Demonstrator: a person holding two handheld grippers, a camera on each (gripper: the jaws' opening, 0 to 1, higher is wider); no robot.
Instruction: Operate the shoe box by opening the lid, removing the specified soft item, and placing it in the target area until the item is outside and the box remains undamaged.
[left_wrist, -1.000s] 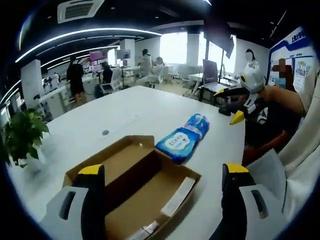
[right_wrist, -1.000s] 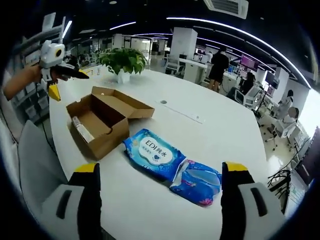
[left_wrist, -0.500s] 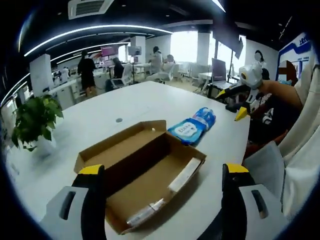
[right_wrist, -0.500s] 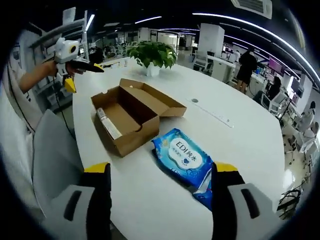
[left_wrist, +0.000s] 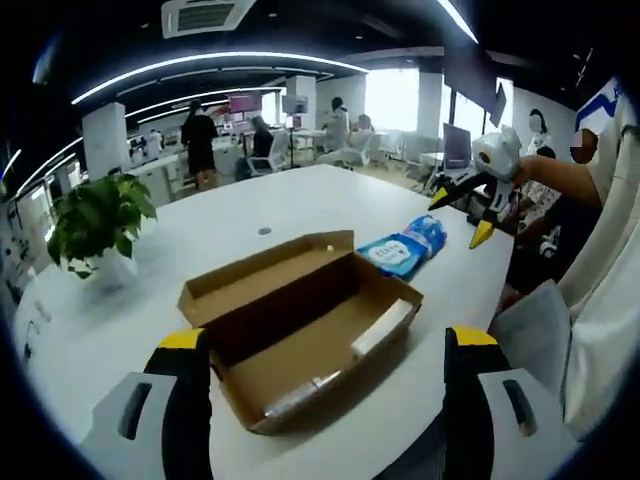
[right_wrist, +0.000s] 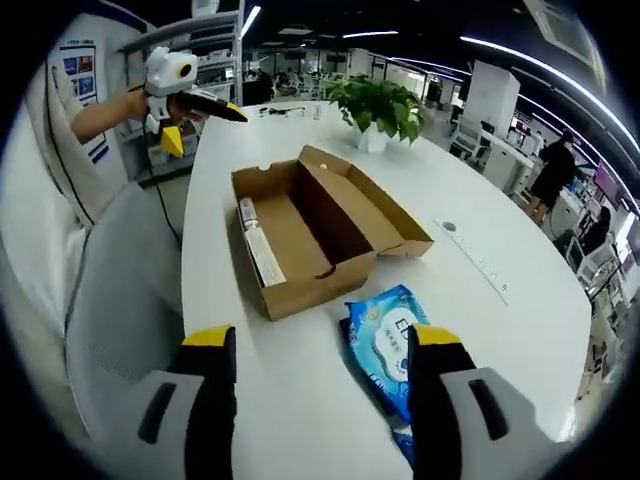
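An open brown cardboard shoe box (left_wrist: 300, 330) (right_wrist: 300, 235) lies on the white table, its lid folded back flat and a white strip inside. A blue soft pack of wipes (left_wrist: 402, 247) (right_wrist: 390, 345) rests on the table just beside the box. My left gripper (left_wrist: 318, 345) is open, its jaws framing the box from above the table edge; it also appears held in a hand at the upper left of the right gripper view (right_wrist: 190, 105). My right gripper (right_wrist: 322, 338) is open above the pack and box corner, and appears beyond the pack (left_wrist: 470, 200).
A potted green plant (left_wrist: 95, 220) (right_wrist: 380, 105) stands on the table past the box. A grey chair back (right_wrist: 110, 300) sits at the table edge. A person's arm (left_wrist: 560, 180) holds the other gripper. People and desks fill the far office.
Both views have shifted: the box now sits more central in each. In the right gripper view the wipes pack has slid toward the jaws, partly behind the right one. Both grippers stay open.
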